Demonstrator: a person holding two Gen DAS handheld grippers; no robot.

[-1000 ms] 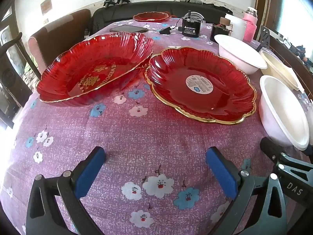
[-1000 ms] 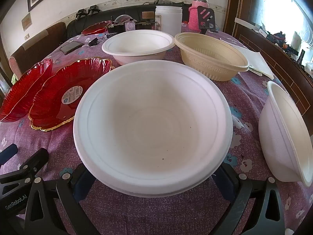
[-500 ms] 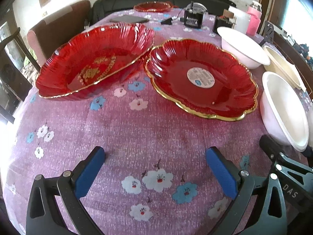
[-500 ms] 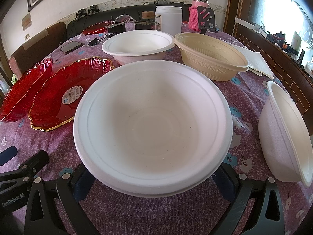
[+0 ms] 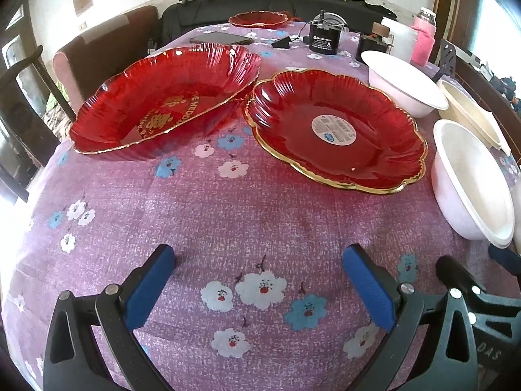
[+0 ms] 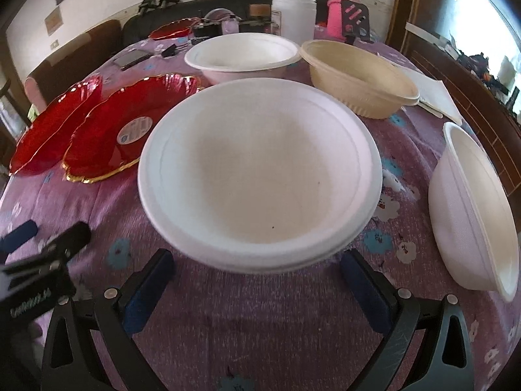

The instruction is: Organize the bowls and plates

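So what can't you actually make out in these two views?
- Right wrist view: the near white bowl hides the gap between the right tongs; contact unclear.
- Left wrist view: gold lettering in the tilted red plate is too small to read.
- Right wrist view: the side bowl is distorted near the picture's edge.
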